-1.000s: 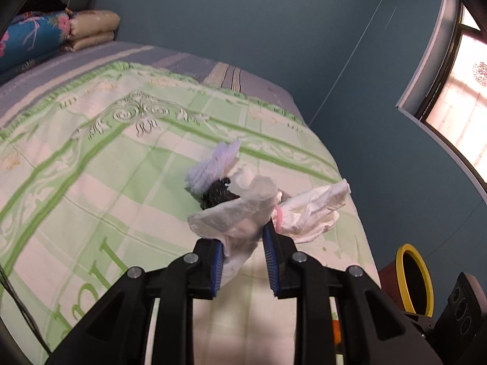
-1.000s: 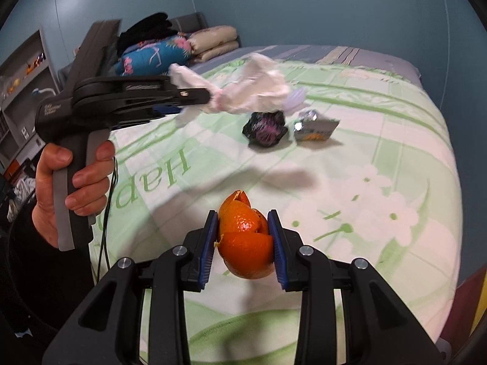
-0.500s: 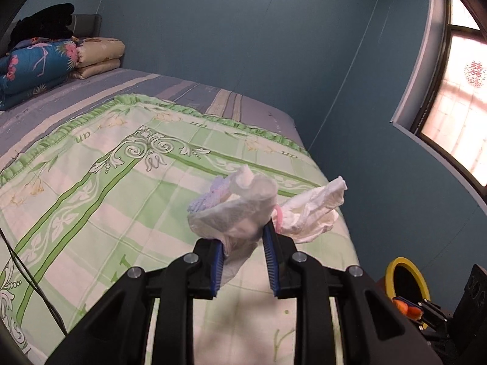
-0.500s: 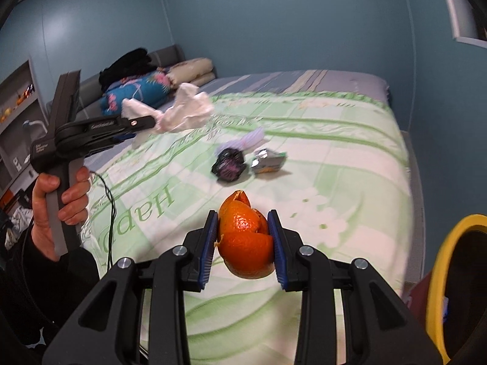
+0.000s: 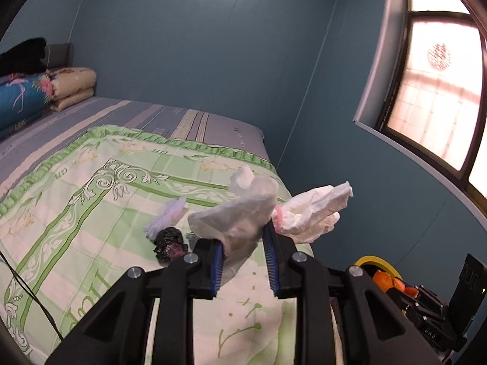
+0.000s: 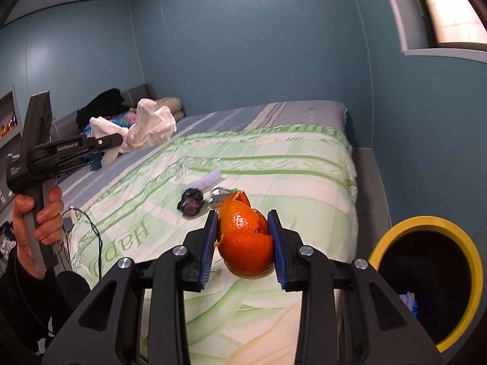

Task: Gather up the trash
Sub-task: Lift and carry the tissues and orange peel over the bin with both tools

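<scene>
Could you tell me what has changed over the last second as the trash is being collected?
Both tools lifted away from the bed; the yellow-rimmed bin came into the right wrist view. Nothing was grabbed or released: the left tool still grips crumpled tissue, the right tool the orange peel.

Wrappers [image 6: 191, 202] on bed [image 6: 304, 164], bin [image 6: 426, 276] right of bed

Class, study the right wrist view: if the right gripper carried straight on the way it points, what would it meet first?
Probably the green patterned bedspread, near the crumpled black wrapper and silver foil wrapper. The right gripper, shut on orange peel, points slightly downward; depth is uncertain.
</scene>
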